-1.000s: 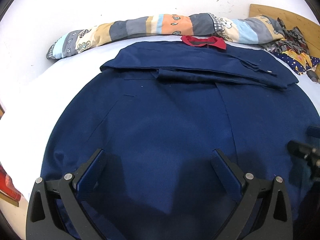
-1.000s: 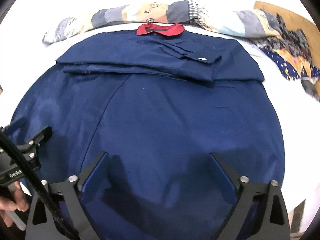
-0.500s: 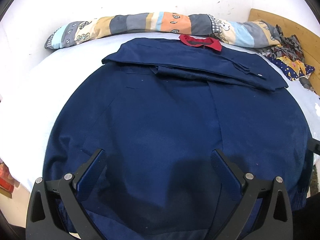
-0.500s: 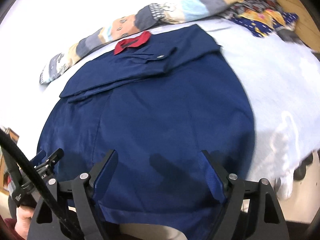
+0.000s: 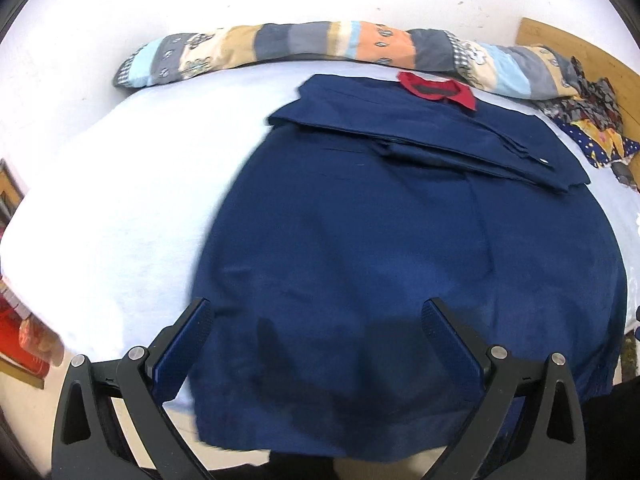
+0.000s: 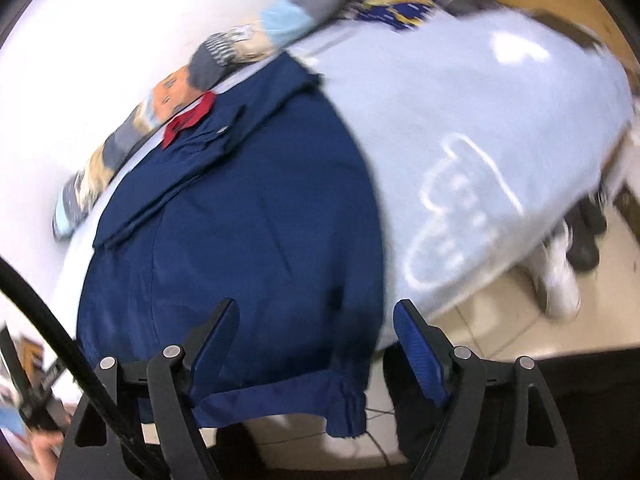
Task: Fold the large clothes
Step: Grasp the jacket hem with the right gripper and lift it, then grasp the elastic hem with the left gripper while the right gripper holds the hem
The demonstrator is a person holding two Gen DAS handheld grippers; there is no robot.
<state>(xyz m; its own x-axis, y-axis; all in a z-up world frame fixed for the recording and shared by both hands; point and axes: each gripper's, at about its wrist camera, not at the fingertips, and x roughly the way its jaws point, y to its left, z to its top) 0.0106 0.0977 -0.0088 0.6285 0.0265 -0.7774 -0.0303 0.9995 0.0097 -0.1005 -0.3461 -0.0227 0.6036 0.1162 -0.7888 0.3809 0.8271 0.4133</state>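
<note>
The navy garment [image 5: 400, 248] lay flat on the bed [image 5: 120, 208], sleeves already folded across below its red collar [image 5: 438, 90]; its hem awaited folding. Both grippers [image 5: 316, 332] [image 6: 316, 328] hovered near that hem, jaws spread, the right's having just narrowed, pinching nothing.

left gripper [image 5: 316, 320]: shifted to jacket [image 5: 400, 260] left edge | right gripper [image 6: 316, 324]: rolled, narrowed, at right hem

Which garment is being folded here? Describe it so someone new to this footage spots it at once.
Start at the bed with the pale blue sheet, where a long patchwork bolster lies along the white wall. Spread in front of that bolster is the large navy blue jacket, its sleeves folded across the top. Its small red collar sets it apart from the crumpled patterned cloth by the wooden headboard.
</note>
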